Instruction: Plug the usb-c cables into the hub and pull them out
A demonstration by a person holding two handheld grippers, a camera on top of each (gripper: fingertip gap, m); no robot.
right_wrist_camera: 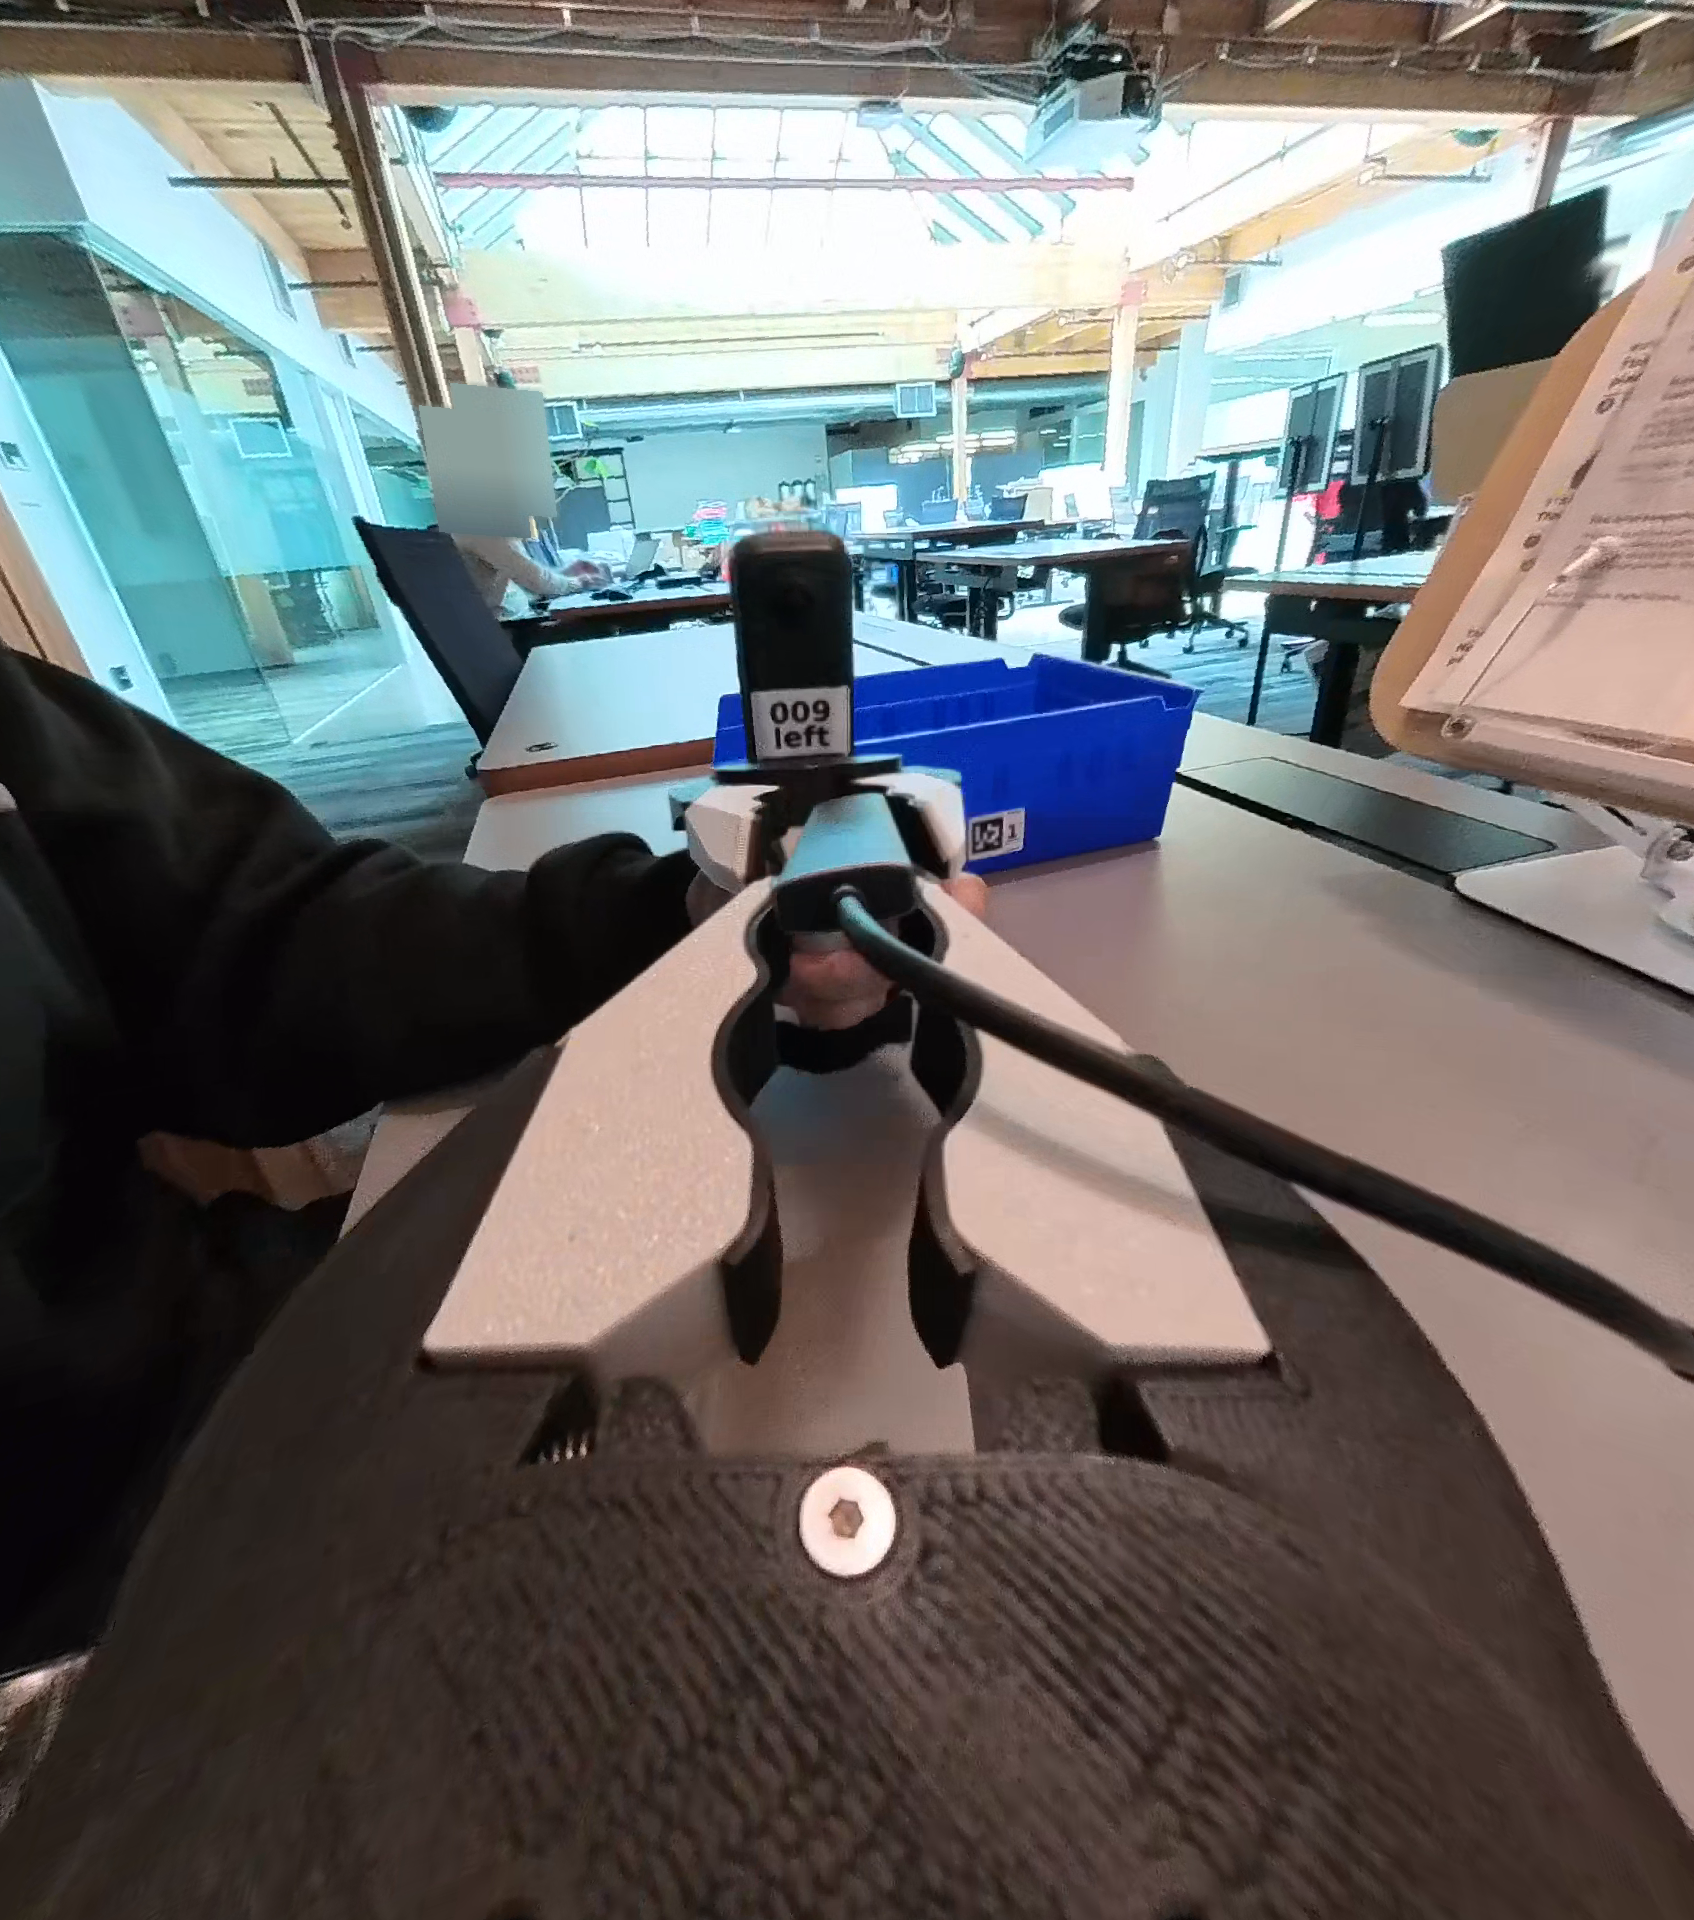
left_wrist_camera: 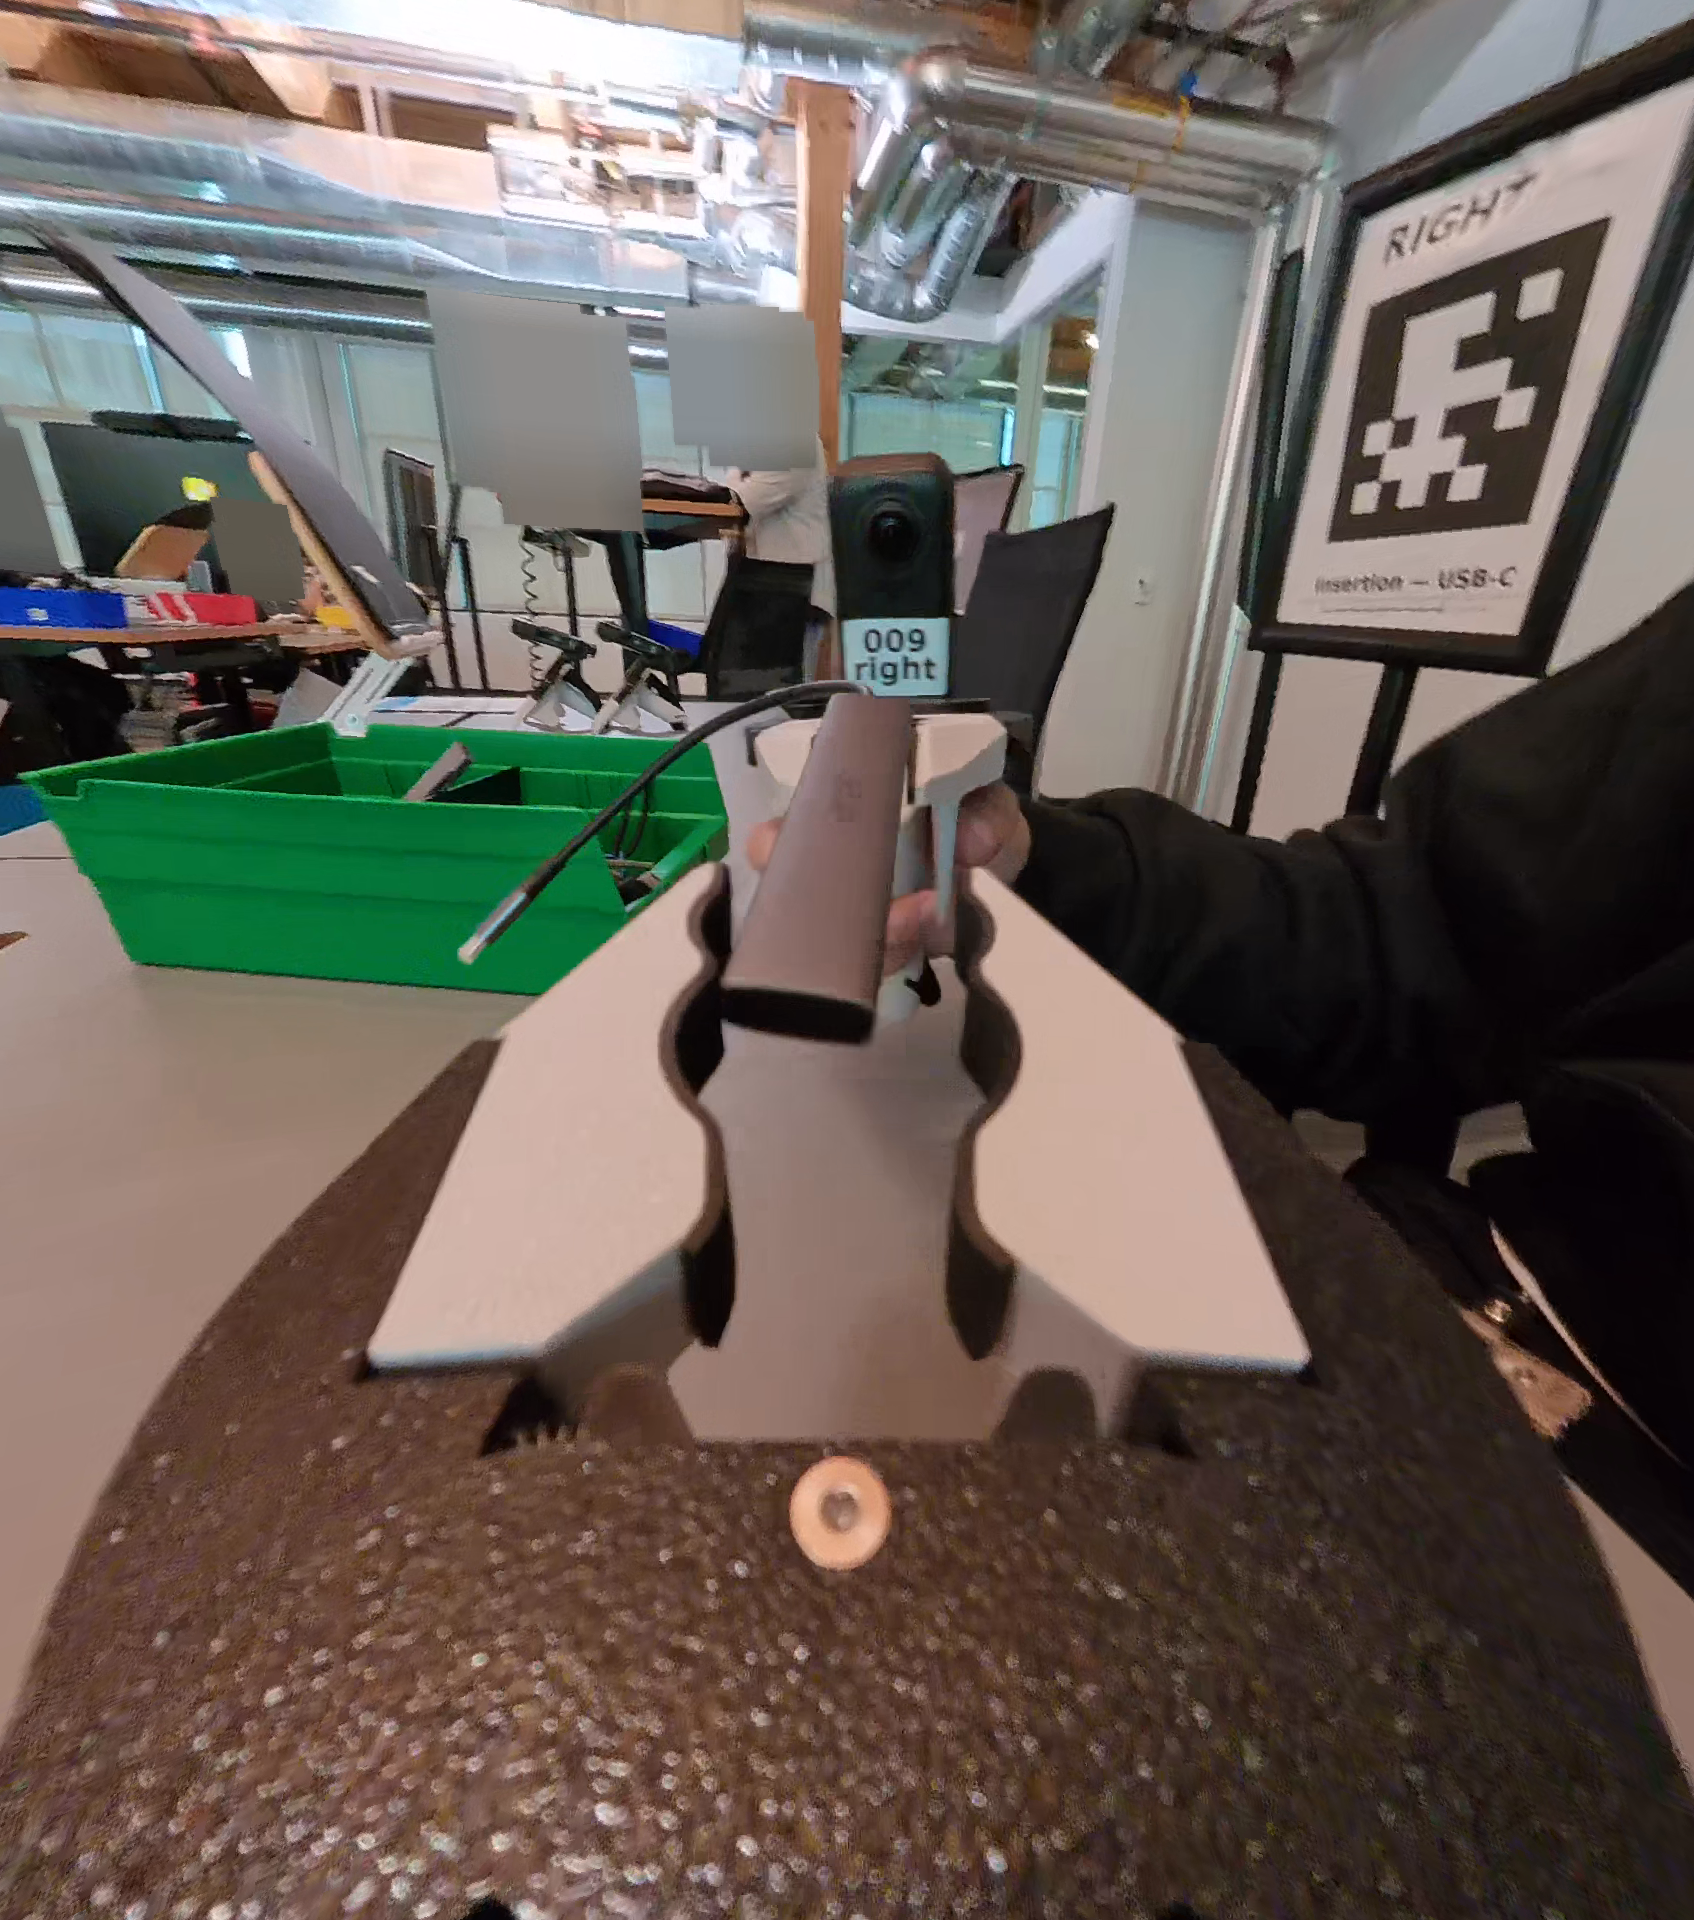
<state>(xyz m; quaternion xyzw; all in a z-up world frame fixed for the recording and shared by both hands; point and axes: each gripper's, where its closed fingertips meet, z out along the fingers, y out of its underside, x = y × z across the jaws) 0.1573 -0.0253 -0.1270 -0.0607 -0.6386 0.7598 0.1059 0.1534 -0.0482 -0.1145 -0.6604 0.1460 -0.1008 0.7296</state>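
Hub: a slim grey-brown USB-C hub [left_wrist_camera: 822,862] is held up in the air above the worktop [left_wrist_camera: 147,1143], lying lengthwise between the two claws, which face each other.
Hub lead: its own black lead [left_wrist_camera: 635,790] leaves the end nearest the right claw and curves away loose. The metal plug [left_wrist_camera: 479,943] hangs free in front of the green bin and is in nothing.
Right claw: the right claw [right_wrist_camera: 848,914] is drawn in narrow, with its tips hard against the sides of the hub's lead end. I judge it clamped there and carrying the hub.
Left claw: the left claw [left_wrist_camera: 840,888] has its fingers apart. The hub's dark far end sits between the tips, close to one finger, with a gap showing beside the other, so it is not gripping.
Hands: a black-sleeved hand [left_wrist_camera: 994,831] holds the right tool's handle.
Bins: the green bin [left_wrist_camera: 303,914] stands on the worktop behind the plug, with what look like cable ends inside. A blue bin [right_wrist_camera: 1061,779] stands behind the left claw.
Progress: no separate cable shows in either claw or in the hub, and the ports are hidden. By my reading the plugging-in has not begun, so fetching a cable, inserting it and pulling it out all remain.
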